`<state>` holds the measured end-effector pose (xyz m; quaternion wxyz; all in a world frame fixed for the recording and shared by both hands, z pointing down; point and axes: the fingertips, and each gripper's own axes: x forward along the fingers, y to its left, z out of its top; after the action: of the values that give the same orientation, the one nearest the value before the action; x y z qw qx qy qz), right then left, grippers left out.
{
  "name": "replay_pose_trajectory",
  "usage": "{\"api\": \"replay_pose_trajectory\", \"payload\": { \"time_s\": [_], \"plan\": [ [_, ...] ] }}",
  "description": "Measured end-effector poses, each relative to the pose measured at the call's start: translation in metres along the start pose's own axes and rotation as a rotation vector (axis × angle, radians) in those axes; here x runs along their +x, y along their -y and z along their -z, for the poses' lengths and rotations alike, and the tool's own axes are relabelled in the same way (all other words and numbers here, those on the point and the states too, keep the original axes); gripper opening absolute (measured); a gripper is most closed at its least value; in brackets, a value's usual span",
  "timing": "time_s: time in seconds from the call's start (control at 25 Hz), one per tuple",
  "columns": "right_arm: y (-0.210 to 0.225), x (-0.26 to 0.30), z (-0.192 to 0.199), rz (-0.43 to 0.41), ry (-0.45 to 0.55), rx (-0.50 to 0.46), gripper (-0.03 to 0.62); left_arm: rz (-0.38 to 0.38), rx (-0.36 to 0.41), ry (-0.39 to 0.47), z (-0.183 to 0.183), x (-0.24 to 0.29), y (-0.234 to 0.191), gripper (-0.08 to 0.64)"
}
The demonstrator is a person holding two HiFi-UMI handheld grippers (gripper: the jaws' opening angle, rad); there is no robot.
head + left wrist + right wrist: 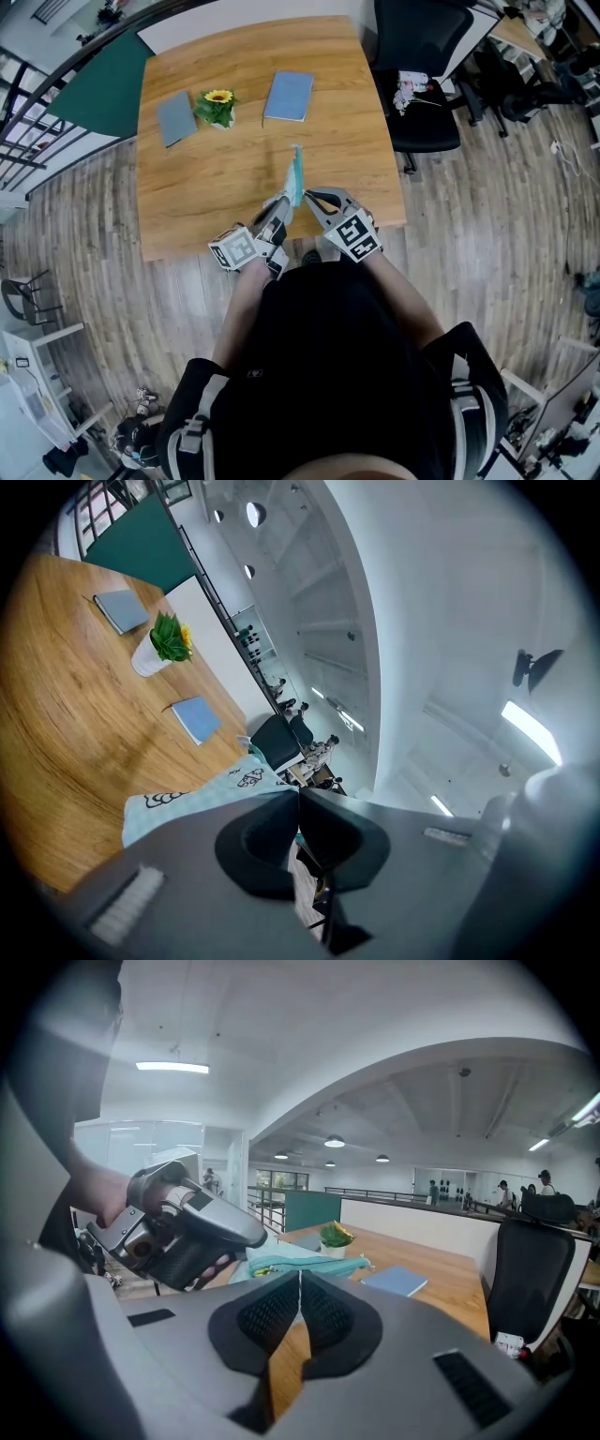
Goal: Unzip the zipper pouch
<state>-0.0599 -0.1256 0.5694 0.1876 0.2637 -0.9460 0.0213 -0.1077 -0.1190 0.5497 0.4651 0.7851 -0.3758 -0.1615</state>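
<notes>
Now, the pouch (296, 175) is light blue-green with small black drawings on it. It is up in the air over the near side of the table (216, 183), right in front of you. From the head view it looks like a thin strip, because you see it from its edge.

Your left gripper (285, 203) has its two fingers pressed together on the near end of the pouch, with the cloth pinched between them. Your right gripper (307, 195) is just beside it. Its fingers are pressed together too, and their tips meet right at the edge of the pouch. The two grippers almost touch each other.

Farther back on the table stands a small flower pot (217, 108) with a yellow flower. A grey book (175, 118) lies flat just to the left of the pot. A blue book (289, 96) lies flat to the right of the pot. All three are well apart from the pouch. A black chair (422, 66) stands on the floor at the right side of the table.
</notes>
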Motion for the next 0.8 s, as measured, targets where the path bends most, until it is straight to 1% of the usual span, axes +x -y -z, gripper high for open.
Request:
{"api": "replay_pose_trajectory", "payload": {
  "time_s": [0.36, 0.52, 0.68, 0.8],
  "plan": [
    [0.005, -0.003, 0.003, 0.021, -0.002, 0.017, 0.009, 0.011, 0.0, -0.006, 0.004, 0.002, 0.004, 0.002],
    [0.008, -0.001, 0.006, 0.028, -0.003, 0.023, 0.009, 0.017, 0.0, -0.021, 0.006, 0.003, 0.002, 0.003],
    [0.008, -0.002, 0.005, 0.031, -0.004, 0.022, 0.009, 0.02, 0.0, -0.009, 0.005, 0.004, 0.003, 0.002],
    [0.011, -0.002, 0.005, 0.038, -0.006, 0.022, 0.009, 0.022, 0.001, -0.015, 0.005, 0.004, 0.004, 0.002]
  ]
}}
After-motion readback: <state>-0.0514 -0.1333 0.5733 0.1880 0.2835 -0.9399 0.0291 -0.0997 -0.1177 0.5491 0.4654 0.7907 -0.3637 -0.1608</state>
